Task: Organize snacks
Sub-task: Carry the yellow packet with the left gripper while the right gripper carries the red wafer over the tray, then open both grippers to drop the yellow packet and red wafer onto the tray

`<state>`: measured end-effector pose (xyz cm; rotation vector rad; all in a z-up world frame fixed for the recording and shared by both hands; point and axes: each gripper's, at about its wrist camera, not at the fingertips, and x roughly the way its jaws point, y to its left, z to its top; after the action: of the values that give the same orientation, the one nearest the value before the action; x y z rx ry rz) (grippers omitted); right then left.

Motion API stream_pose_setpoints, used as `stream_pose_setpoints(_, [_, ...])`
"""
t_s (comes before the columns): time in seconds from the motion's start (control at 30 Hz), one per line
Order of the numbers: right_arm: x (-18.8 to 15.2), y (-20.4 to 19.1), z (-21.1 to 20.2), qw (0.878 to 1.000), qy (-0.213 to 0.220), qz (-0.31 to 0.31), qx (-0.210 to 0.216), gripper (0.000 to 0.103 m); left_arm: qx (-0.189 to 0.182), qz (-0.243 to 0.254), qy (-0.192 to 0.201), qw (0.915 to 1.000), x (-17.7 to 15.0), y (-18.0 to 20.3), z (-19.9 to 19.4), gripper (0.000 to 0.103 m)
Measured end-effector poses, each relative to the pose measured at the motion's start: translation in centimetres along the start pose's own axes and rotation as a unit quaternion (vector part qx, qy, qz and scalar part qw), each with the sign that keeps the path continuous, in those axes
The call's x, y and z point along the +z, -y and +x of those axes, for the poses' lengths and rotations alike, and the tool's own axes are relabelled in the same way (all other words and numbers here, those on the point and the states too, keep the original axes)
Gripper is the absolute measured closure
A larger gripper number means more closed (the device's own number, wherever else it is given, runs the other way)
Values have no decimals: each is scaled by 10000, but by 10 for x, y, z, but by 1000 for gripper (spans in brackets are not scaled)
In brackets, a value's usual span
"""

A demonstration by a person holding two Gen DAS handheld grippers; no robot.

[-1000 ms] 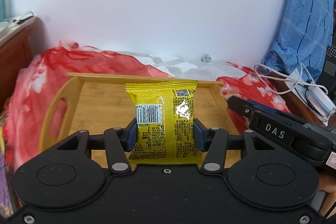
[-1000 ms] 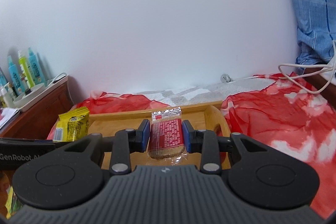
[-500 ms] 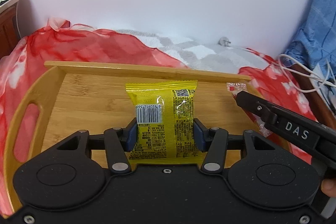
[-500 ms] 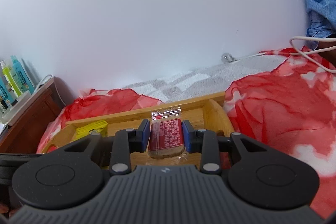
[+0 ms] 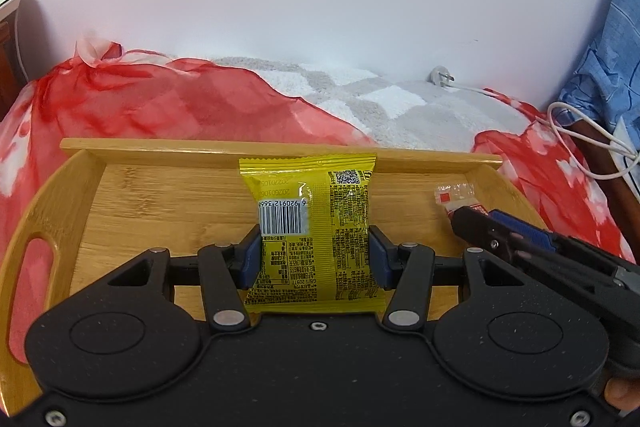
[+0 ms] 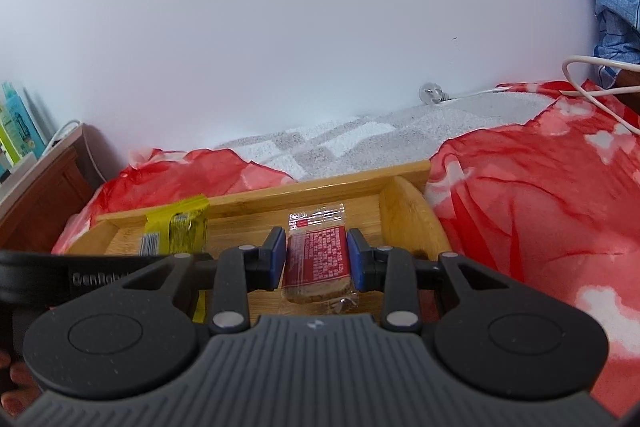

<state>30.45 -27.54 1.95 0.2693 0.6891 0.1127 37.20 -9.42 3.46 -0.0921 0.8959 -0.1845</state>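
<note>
My left hand-held gripper point(image 5: 314, 257) pinches a yellow snack packet point(image 5: 312, 227), my right hand-held gripper point(image 6: 316, 259) a red-labelled cracker pack point(image 6: 316, 261), both low over the bamboo tray point(image 5: 160, 195); next I judge: lower, release.

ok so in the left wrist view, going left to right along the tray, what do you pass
tray handle cutout → yellow snack packet held in the left hand-held gripper → red-and-clear wrapped snack held by the right hand-held gripper

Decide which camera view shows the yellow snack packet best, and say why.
The left wrist view: the yellow snack packet faces it whole, barcode legible, between the left hand-held gripper pads. The right wrist view shows only its upper part, partly hidden.
</note>
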Motion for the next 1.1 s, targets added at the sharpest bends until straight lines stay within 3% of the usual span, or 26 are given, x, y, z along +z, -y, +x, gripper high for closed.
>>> stream_pose_setpoints(0.33, [-1, -3, 1, 10000, -33, -17, 53, 65, 132, 256, -11, 9996, 0, 7, 4, 53])
stream_pose_setpoints(0.63, [-3, -3, 4, 9999, -109, 9, 110, 65, 151, 185, -30, 9997, 2, 6, 3, 52])
stream_pose_setpoints(0.83, [-3, -1, 3, 9998, -74, 57, 176, 62, 252, 45, 17, 9997, 3, 3, 2, 33])
stream_pose_setpoints(0.9, [-2, -1, 1, 9998, -41, 44, 183, 50, 312, -5, 51, 9995, 4, 1, -1, 29])
stream_pose_setpoints(1.1, [-2, -5, -4, 9997, 26, -22, 227, 41, 445, -76, 149, 9989, 4, -6, -11, 23])
